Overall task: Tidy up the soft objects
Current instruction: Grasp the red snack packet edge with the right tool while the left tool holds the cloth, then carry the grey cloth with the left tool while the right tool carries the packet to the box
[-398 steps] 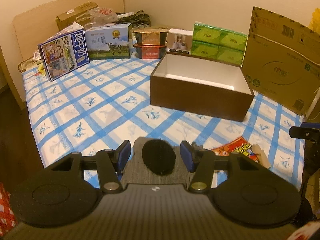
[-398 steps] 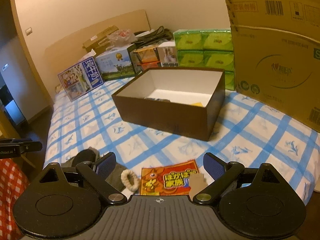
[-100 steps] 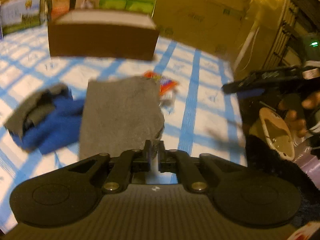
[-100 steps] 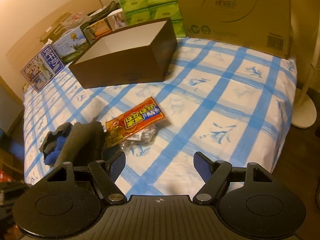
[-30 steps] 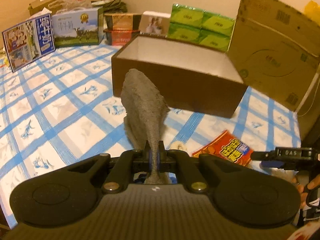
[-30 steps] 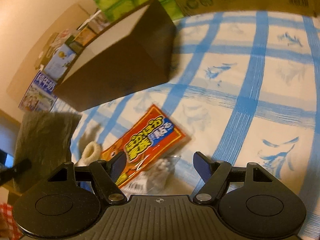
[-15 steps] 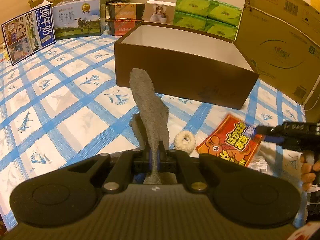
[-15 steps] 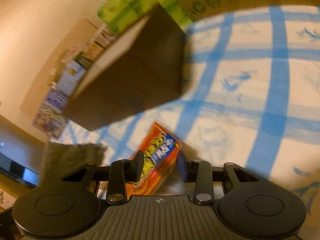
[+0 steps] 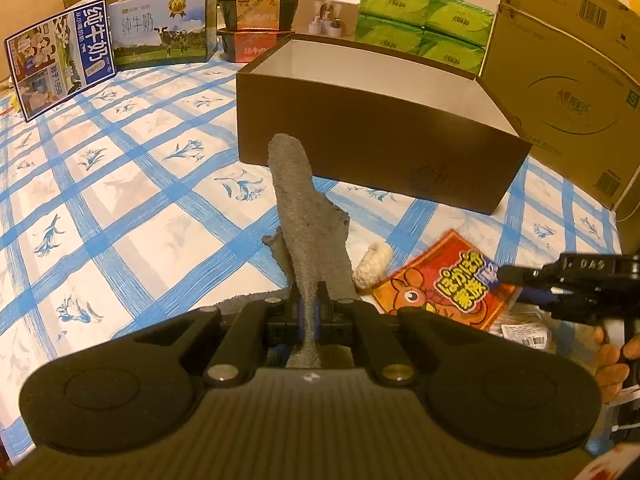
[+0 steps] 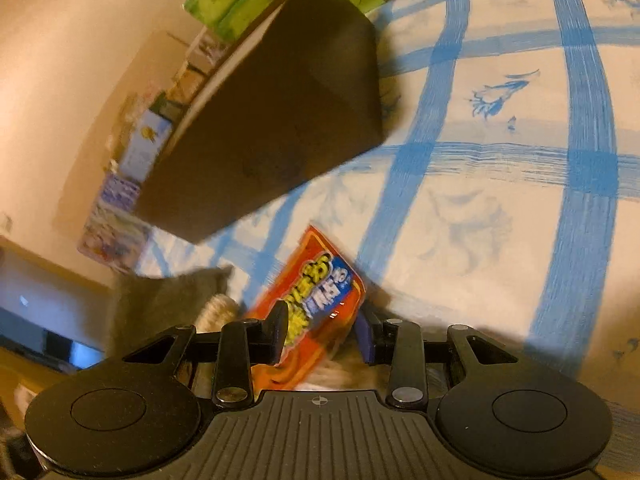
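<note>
While the left gripper (image 9: 308, 312) has its fingers pressed together on the lower end of a grey cloth (image 9: 306, 216), the cloth stands up from the pinch and leans ahead of the claw, its long axis running straight away from the fingers toward the open brown box (image 9: 372, 128). That box sits directly ahead of and beyond the cloth tip on the blue-checked bedsheet (image 9: 120, 208), with its near wall facing the claw, so the move to come seems to turn on carrying the cloth forward and up over that wall. The left claw is plainly the nearer of the two to the box opening. The right gripper (image 10: 322, 340) sits low and to the left claw's right; its fingers straddle the near end of an orange snack packet (image 10: 316, 300), only partly closed, and motion blur makes it impossible to tell whether the pads already touch it. A small cream fluffy ring (image 9: 376, 266) lies on the sheet just right of the hanging cloth, between it and the packet. Hidden from both views is the box floor, so what it holds cannot be seen. The cloth's bottom edge disappears behind the left gripper body, and the right wrist view is tilted and smeared, leaving the far boxes unreadable.
</note>
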